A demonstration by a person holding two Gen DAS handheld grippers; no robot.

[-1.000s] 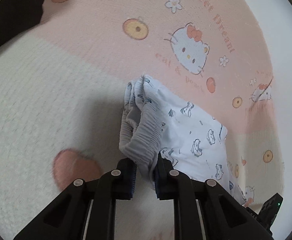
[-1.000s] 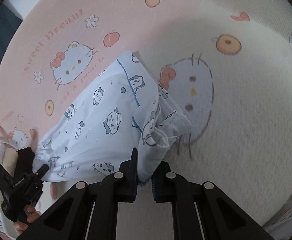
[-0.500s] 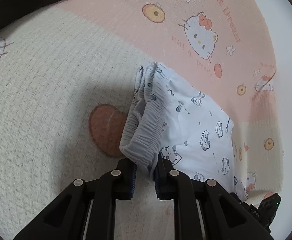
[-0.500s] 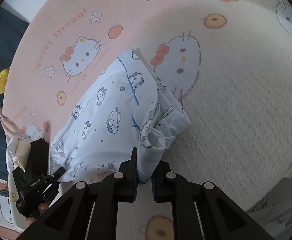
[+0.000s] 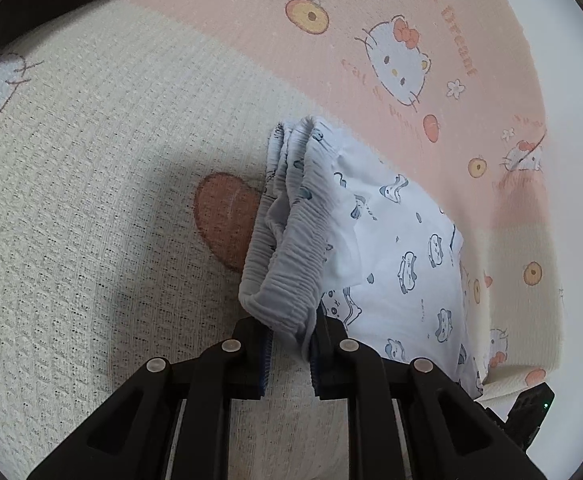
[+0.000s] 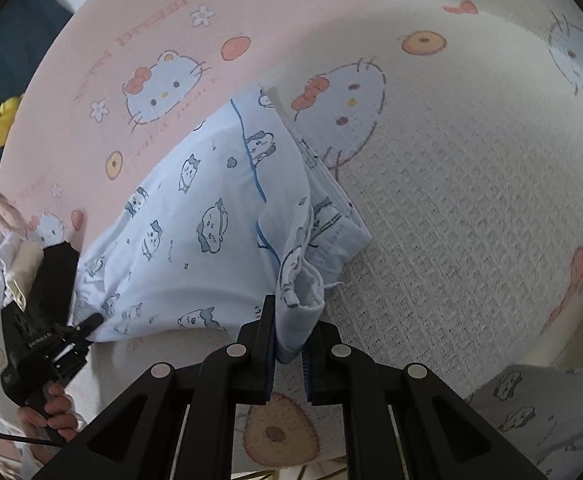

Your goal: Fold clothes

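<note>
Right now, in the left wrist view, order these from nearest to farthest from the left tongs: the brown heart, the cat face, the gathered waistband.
1. Gathered waistband: pinched in the left tongs.
2. Brown heart: on the blanket, just ahead, left of the waistband.
3. Cat face: far up on the right, on the pink part.

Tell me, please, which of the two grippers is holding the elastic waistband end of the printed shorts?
The left gripper. It is shut on the gathered, ribbed waistband of the shorts, whereas the right gripper pinches a smooth hemmed end with blue piping.
</note>
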